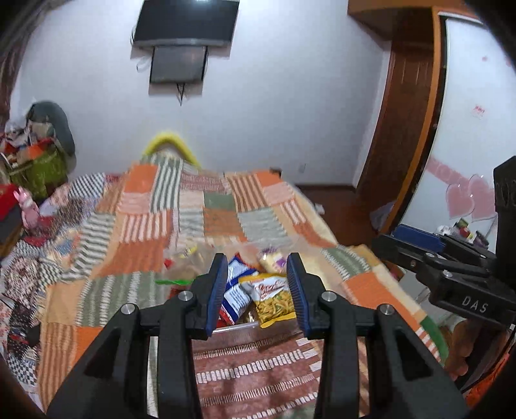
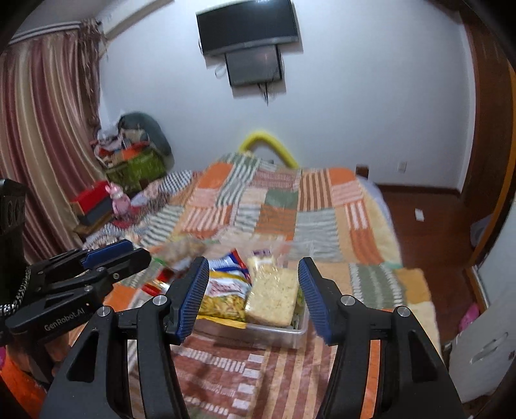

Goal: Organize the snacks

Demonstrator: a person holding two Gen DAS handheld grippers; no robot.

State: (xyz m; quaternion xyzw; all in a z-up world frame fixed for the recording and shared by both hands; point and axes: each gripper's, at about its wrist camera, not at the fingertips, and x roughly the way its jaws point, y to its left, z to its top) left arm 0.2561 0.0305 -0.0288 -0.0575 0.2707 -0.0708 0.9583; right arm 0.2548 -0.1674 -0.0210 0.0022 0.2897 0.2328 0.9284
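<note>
A clear plastic tray [image 2: 290,335] sits on the patchwork bedspread, holding snack packets: a yellow packet of fried sticks [image 2: 222,299] [image 1: 274,299], a pale puffed-rice block in clear wrap [image 2: 274,296], and a blue-white packet [image 1: 235,290]. More packets [image 2: 183,249] lie blurred behind the tray. My left gripper [image 1: 256,277] is open and empty, hovering just short of the tray; it also shows in the right wrist view [image 2: 113,254]. My right gripper [image 2: 253,277] is open and empty, above the tray's near edge; it also shows at the right of the left wrist view [image 1: 416,238].
The bed [image 2: 283,206] fills the middle. A wall TV [image 2: 248,25] hangs ahead. Curtains [image 2: 42,129] and piled bags [image 2: 135,158] stand at the left. A wooden floor [image 2: 429,225] and wardrobe [image 1: 409,106] are at the right.
</note>
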